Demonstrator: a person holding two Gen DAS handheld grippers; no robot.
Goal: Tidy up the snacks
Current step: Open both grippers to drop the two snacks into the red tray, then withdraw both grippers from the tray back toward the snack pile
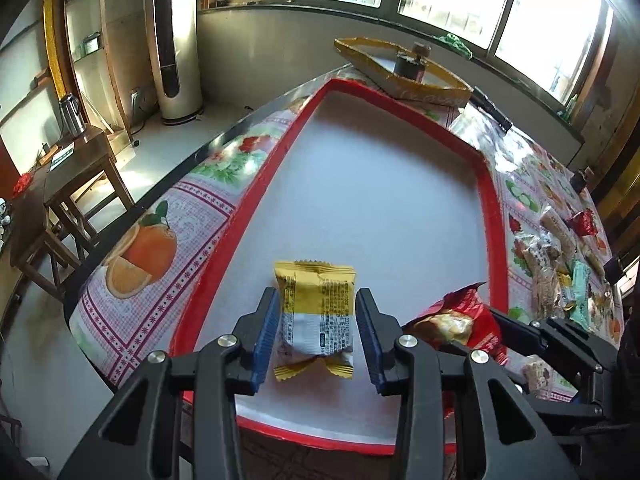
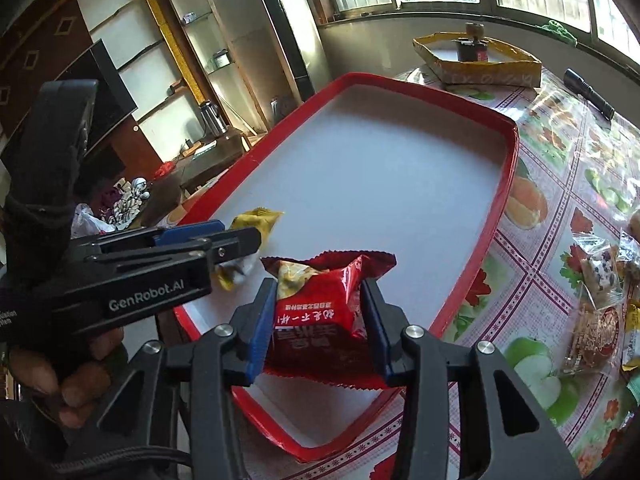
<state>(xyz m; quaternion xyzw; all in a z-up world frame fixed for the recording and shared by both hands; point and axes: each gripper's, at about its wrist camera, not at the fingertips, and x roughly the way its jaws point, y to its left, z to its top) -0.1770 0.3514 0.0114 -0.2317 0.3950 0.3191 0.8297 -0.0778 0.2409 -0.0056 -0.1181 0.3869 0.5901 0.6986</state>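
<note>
A red-rimmed tray (image 1: 490, 184) with a grey floor lies on the flowered tablecloth; it also shows in the right wrist view (image 2: 508, 168). My left gripper (image 1: 318, 332) straddles a yellow-and-white snack packet (image 1: 316, 312) lying on the tray floor; a thin gap shows at each pad, so it is open. My right gripper (image 2: 320, 320) is shut on a red snack packet (image 2: 320, 304), held over the tray's near corner. The red packet (image 1: 460, 320) sits just right of the yellow one, and the yellow packet (image 2: 252, 228) is partly hidden behind the left gripper (image 2: 224, 240).
A heap of wrapped snacks (image 1: 560, 264) lies on the cloth right of the tray, also in the right wrist view (image 2: 600, 300). A yellow cardboard tray (image 1: 404, 68) with a dark jar stands at the far end. A black torch (image 2: 588, 94) lies near it.
</note>
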